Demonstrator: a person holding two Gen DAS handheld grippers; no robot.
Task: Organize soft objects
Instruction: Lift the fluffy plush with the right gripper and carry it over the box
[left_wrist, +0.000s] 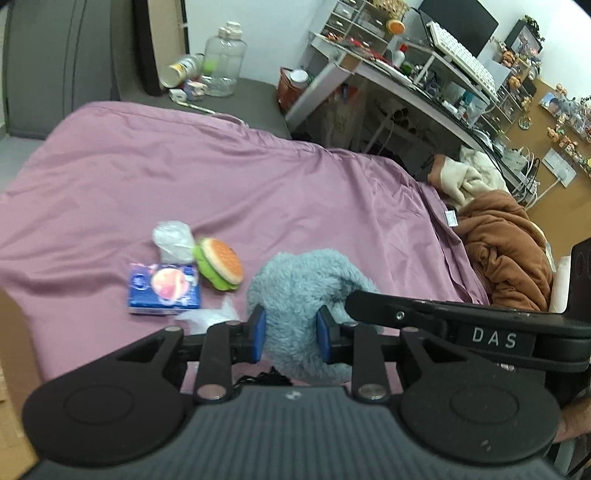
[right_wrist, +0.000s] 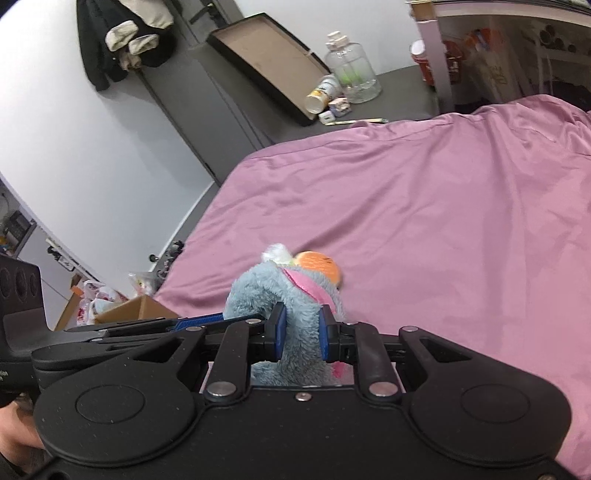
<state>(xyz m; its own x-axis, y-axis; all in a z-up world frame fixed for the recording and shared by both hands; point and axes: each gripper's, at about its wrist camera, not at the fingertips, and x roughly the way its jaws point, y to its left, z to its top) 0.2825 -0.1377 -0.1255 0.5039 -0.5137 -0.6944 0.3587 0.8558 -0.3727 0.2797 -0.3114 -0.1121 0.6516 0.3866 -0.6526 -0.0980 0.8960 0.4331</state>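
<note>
Blue plush toy clamped between left gripper fingers, also pinched by right gripper fingers. Burger plush, tissue pack seen left of left fingers on pink bed sheet.

You get even, soft indoor light with faint shadows and no glare. Both fisheye views bend hard toward dark corners, and motion blur smears the burger toy and tissue pack.
</note>
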